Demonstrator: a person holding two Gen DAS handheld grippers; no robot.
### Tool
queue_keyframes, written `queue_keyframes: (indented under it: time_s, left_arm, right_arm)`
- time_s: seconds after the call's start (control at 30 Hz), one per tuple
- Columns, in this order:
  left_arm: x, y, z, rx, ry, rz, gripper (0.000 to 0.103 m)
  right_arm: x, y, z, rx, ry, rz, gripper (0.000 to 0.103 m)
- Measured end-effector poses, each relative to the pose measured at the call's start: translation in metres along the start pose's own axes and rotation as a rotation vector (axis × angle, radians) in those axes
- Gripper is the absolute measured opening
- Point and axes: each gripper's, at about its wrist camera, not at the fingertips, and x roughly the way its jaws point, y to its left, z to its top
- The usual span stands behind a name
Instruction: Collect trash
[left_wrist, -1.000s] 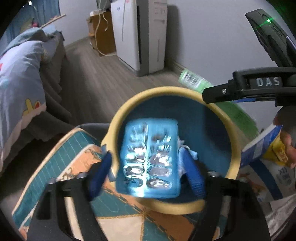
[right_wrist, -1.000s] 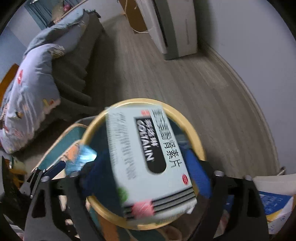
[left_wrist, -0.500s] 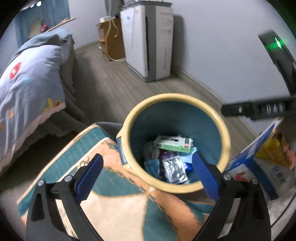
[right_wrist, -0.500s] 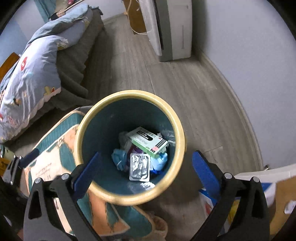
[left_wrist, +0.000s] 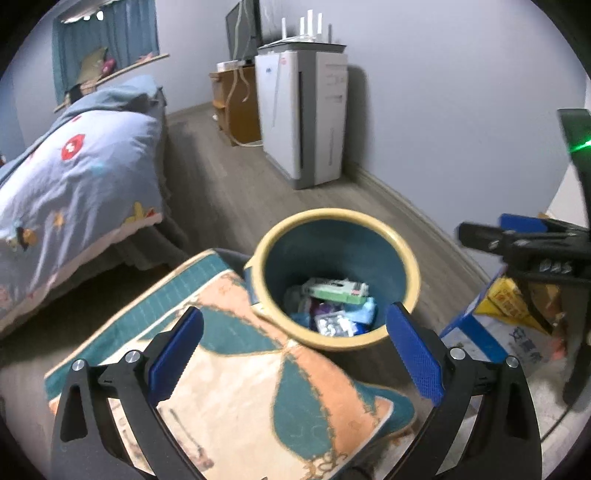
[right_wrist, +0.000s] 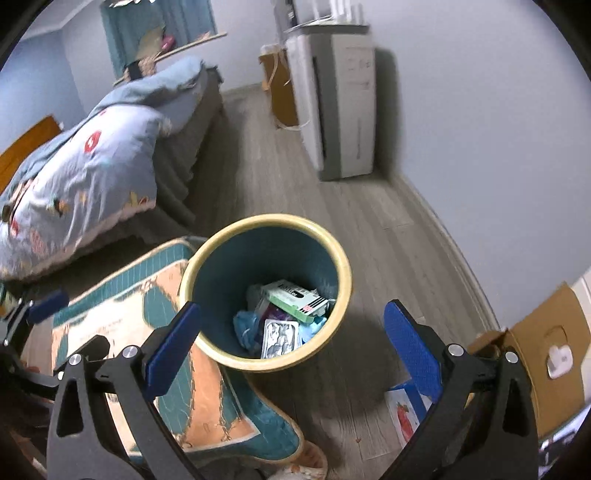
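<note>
Both grippers are hanging above the bin (left_wrist: 334, 221), and you are looking down into it from the rug side. The left gripper (left_wrist: 295, 350) is standing with its jaws spread wide, having just been opening further, and nothing is lying between the blue pads (left_wrist: 177, 354). The right gripper (right_wrist: 291, 347) is likewise gaping and carrying nothing. The trash is sitting at the bin's bottom: the green-and-white medicine box (right_wrist: 295, 295) is lying aslant on top, and the foil blister pack (right_wrist: 279, 338) is resting just below it, long axis running toward the right-hand camera. Both pieces are lying ahead of and beneath the fingertips; neither hand is clearly the nearer.
</note>
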Motion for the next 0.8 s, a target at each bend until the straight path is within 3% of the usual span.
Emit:
queue_keyframes:
  time_s: [0.2,0.8]
  left_arm:
    - [0.005,0.005,-0.005,-0.014,0.008,0.088,0.098]
    - [0.001,0.000,-0.007,0.004,-0.018,0.058,0.098]
  right_arm:
    - [-0.005,0.009,-0.003,0.011,0.000,0.007,0.097]
    - [-0.007,0.030,-0.007,-0.069,0.004,-0.043,0.097]
